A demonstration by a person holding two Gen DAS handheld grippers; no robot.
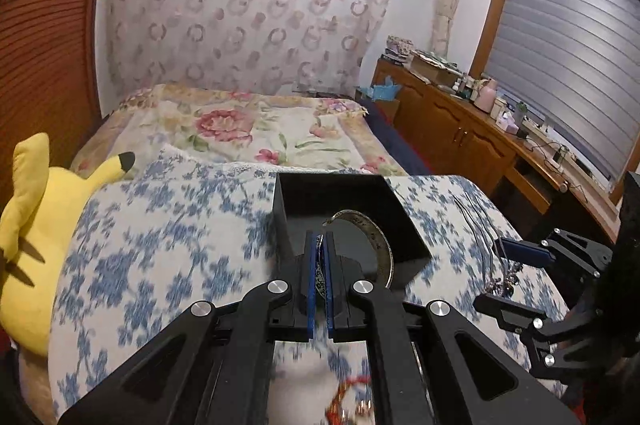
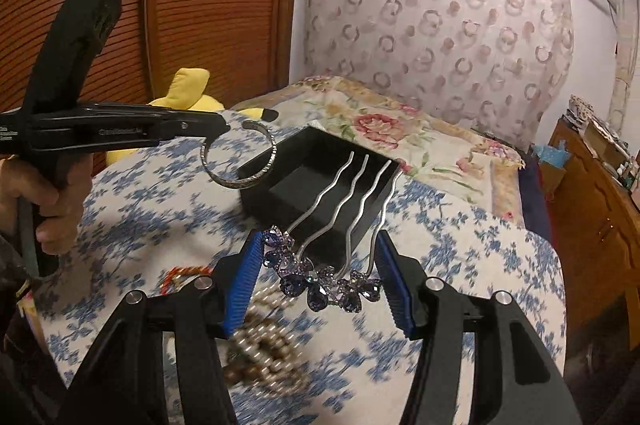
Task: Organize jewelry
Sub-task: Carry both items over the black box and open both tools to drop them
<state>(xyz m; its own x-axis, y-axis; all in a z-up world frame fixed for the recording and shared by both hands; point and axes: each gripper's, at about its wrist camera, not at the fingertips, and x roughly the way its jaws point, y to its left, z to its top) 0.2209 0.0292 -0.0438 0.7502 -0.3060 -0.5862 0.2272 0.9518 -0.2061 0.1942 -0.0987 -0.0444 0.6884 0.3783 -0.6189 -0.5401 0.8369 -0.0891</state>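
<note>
Two pieces aloft near open black square box (image 2: 320, 181). Left gripper (image 1: 320, 257) clamps stiff, slippery silver cuff bangle (image 2: 240, 161) by rim. Right gripper (image 2: 320, 277), jaws half-spread, pinches light, fragile purple-crystal four-prong hair comb (image 2: 324, 281) across jewelled head; prongs free.

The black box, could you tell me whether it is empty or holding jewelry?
Empty: the black box shows only bare floor in the right wrist view.

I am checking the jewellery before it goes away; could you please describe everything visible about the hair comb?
The hair comb has four wavy silver-coloured metal prongs and a head of purple and violet butterfly-shaped crystals. It is held off the bedspread by the right hand-held gripper, whose blue ribbed pads press on the two ends of the jewelled head. The prongs point away, toward the black box.
</note>
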